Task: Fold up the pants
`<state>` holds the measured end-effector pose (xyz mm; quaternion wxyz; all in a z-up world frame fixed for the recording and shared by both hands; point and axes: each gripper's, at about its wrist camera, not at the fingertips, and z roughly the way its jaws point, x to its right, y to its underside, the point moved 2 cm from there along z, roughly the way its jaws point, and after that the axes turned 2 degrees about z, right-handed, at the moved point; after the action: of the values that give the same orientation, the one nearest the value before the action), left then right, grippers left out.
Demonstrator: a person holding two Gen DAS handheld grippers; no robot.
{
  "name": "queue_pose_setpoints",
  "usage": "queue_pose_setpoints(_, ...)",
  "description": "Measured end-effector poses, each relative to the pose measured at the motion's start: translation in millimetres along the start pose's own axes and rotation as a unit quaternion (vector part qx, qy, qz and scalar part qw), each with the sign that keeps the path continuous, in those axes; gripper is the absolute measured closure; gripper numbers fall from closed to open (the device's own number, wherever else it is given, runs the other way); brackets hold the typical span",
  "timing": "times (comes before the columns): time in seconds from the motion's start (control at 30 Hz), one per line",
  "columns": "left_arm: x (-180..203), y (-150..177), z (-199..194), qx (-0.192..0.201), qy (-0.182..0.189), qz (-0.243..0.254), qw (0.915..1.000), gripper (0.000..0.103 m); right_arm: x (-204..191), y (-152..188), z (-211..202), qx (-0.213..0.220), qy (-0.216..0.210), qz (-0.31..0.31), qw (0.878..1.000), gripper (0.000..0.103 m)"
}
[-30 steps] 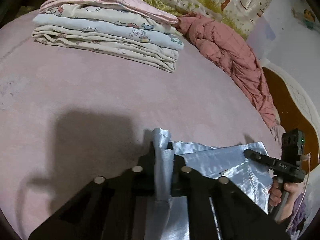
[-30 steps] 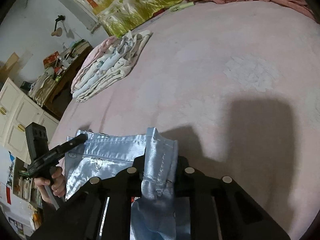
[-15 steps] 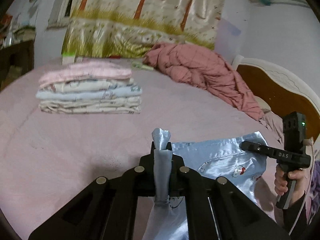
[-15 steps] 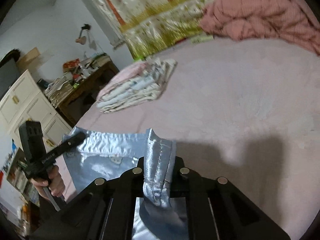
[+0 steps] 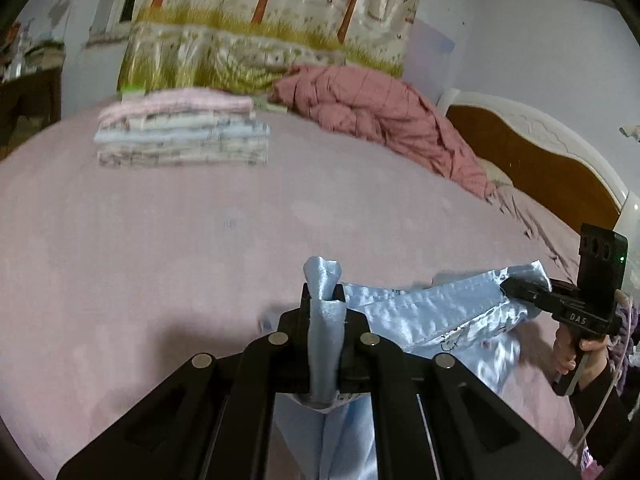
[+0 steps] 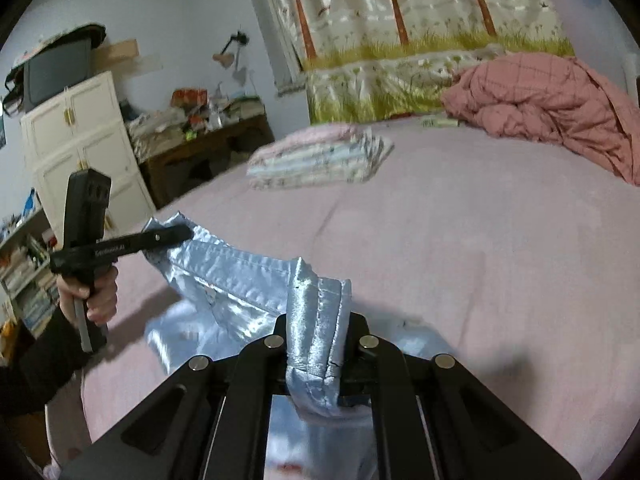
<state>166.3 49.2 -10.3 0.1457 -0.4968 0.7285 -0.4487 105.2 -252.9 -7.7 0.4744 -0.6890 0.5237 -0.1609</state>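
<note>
Above the pink bed, your left tongs and right tongs each pinch the shiny pale-blue satin pants, lifted and unfolded.

Pale walls; tree-print curtain; white cabinet; cluttered wooden desk; wooden headboard.

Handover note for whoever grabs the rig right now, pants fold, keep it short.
Left gripper: shut on one corner of the light blue satin pants.
Right gripper: shut on the other corner; the edge hangs stretched between the two, above the pink bed.
Rest of the pants hangs below, partly out of view.
Done: pants gripped and raised. A stack of folded clothes sits further back on the bed.
Left: lay the pants down, fold, probably add to the stack.
</note>
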Motion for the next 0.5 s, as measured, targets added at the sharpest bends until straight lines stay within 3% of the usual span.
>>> queue_pose_setpoints(0.2, 17, 21, -8, -0.01, -0.003, 0.027, 0.9996, 0.093, -4, 24, -3, -0.029, 0.024, 0.001, 0.999, 0.095)
queue_pose_setpoints(0.27, 20, 23, -16, -0.003, 0.007, 0.031, 0.9995, 0.087, -4, 23, -10, -0.022, 0.024, 0.001, 0.999, 0.086)
queue_pose_setpoints(0.33, 21, 23, -22, 0.003, 0.015, 0.028, 0.9995, 0.08, -5, 23, -16, -0.017, 0.027, 0.0, 0.999, 0.066)
queue_pose_setpoints(0.5, 25, 23, -27, 0.008, 0.02, 0.032, 0.9993, 0.076, -4, 21, -21, -0.004, 0.011, 0.026, 1.0, 0.053)
